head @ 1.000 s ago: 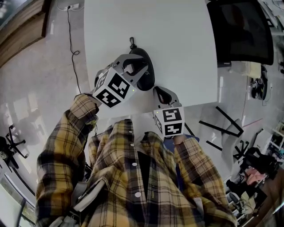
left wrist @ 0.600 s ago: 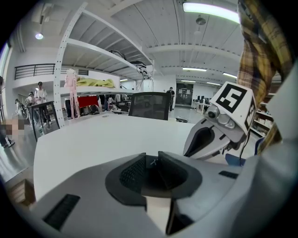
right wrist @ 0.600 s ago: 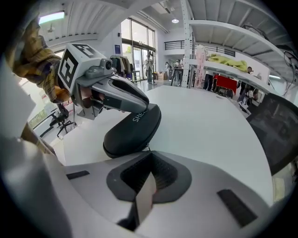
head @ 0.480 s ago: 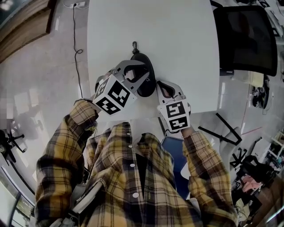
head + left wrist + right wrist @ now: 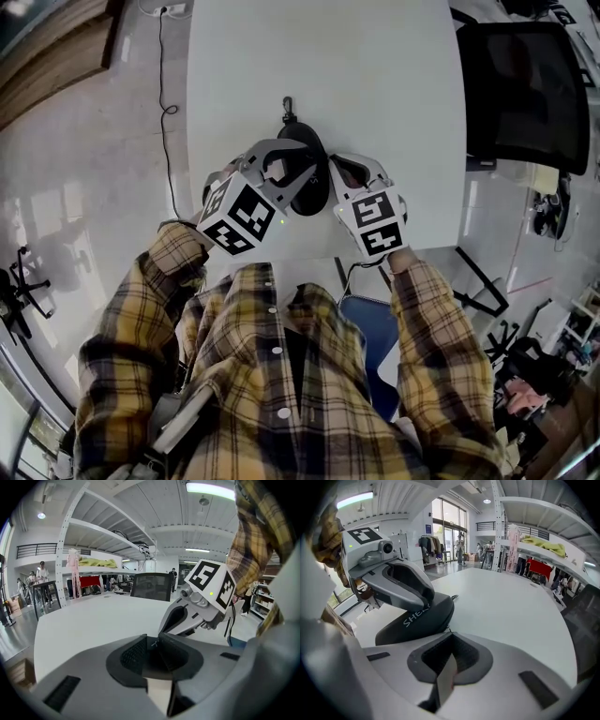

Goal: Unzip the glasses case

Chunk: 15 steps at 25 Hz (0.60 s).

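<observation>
On the white bench [image 5: 375,75], in the head view, the black glasses case [image 5: 317,164] lay lengthwise with its clip [image 5: 286,105] at the far end. The left gripper [image 5: 292,167] sat over the case's left side. The right gripper [image 5: 341,171] was just beside its right edge.

In the left gripper view, the fingers [image 5: 133,654] were together. A tiny pale fleck at their tips was too small to identify, and the case lay out of sight below them.

In the right gripper view, that gripper's fingers [image 5: 465,654] were also together, with their tips at the case's near edge. The case looked closed, with no gap showing along its seam. Judged from that, both grippers were in position, but the unzipping had not started or had barely begun.
</observation>
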{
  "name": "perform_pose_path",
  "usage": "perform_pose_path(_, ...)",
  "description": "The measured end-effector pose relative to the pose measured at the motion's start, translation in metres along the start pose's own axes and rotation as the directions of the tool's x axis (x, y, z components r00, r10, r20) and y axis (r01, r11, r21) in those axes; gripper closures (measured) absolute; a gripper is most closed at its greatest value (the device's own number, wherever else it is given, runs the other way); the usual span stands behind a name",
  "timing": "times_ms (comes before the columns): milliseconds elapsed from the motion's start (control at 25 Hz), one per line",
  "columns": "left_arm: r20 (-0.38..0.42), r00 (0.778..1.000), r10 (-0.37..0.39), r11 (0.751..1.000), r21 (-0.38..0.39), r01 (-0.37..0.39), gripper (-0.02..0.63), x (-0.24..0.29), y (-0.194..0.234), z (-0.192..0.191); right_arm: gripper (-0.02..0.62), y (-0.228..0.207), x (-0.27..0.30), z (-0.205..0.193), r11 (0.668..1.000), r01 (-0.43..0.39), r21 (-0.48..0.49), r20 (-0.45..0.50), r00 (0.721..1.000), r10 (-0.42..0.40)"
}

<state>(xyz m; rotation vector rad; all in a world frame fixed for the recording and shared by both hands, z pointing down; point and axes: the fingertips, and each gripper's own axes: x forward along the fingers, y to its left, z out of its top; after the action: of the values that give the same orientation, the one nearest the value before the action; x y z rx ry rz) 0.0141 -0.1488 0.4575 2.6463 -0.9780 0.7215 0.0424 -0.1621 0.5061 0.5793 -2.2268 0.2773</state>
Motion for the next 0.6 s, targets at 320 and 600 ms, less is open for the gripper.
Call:
perform_pose_path(320,0.004,1.000,0.005,1.000,-0.007,-0.005,0.518,0.002,0.001,0.001,0.597,-0.010,0.015,0.016,0.995,-0.079,-0.059,0.005,0.997,0.079)
perform_pose_path(600,0.003,1.000,-0.001,1.000,-0.019,0.001,0.518,0.002,0.002,0.002,0.597,-0.015,0.024,0.024,0.991,-0.106,-0.081,0.005,0.994,0.107)
